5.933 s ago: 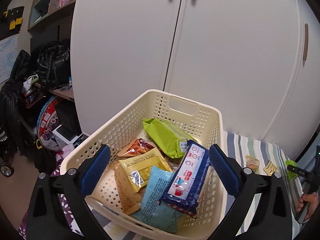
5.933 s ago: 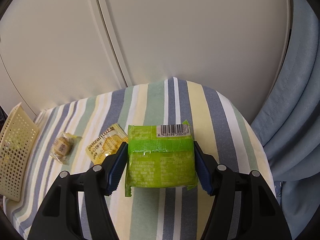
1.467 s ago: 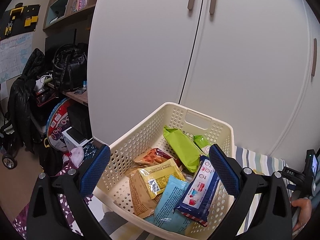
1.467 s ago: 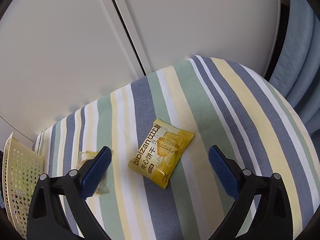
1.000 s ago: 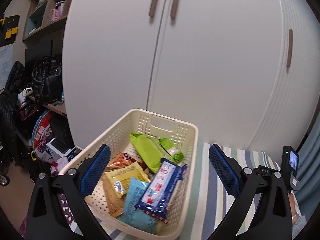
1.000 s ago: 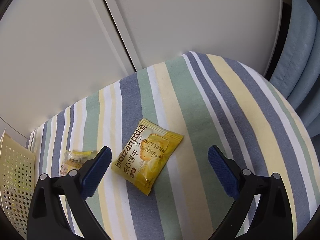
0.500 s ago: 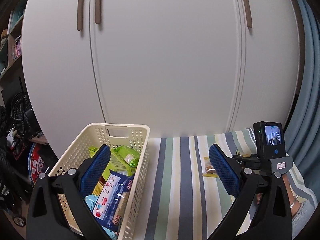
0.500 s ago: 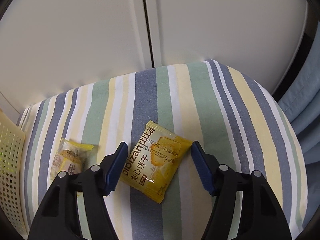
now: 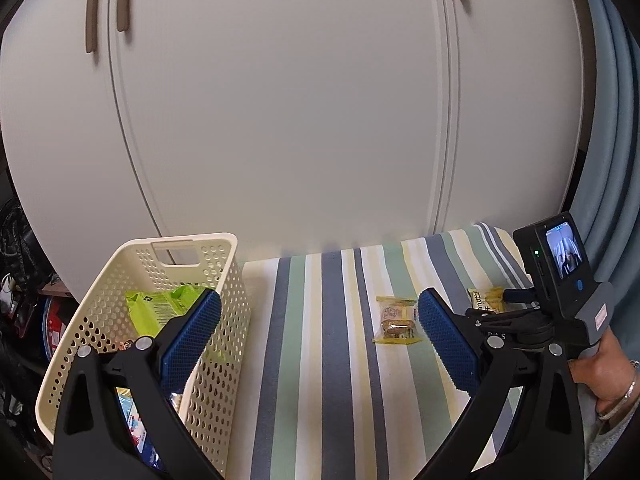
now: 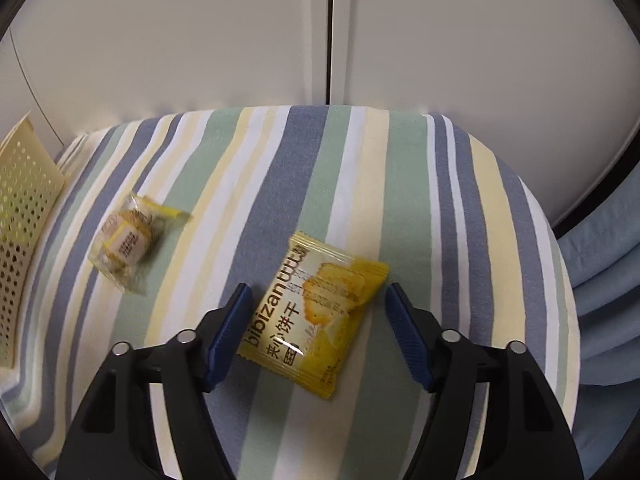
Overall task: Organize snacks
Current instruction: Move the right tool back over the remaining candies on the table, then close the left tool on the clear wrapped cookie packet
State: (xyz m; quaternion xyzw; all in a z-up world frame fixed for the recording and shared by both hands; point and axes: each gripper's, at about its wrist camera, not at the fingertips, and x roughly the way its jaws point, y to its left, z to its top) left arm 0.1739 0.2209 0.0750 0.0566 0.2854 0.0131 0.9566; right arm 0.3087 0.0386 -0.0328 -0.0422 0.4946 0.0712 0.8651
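Observation:
A yellow biscuit packet (image 10: 316, 312) lies flat on the striped cloth (image 10: 360, 160). My right gripper (image 10: 318, 294) is open, with a blue finger on each side of the packet and a small gap on both sides. To the left of it lies a small clear-wrapped pastry (image 10: 126, 240). My left gripper (image 9: 318, 338) is open and holds nothing, above the cloth between the cream basket (image 9: 224, 264) and the pastry (image 9: 396, 320). The basket holds green packets (image 9: 160, 308) and other snacks, partly hidden by my left finger.
White cupboard doors (image 9: 280, 120) rise just behind the cloth. A blue curtain (image 10: 600, 260) hangs at the right edge. A hand (image 9: 604, 372) holds the right gripper's handle. The basket's perforated wall (image 10: 20, 208) stands at the cloth's left end.
The left view has swung right, from over the basket to the striped cloth. The right gripper has narrowed and come down around the yellow packet. The green packet it held earlier is gone from it.

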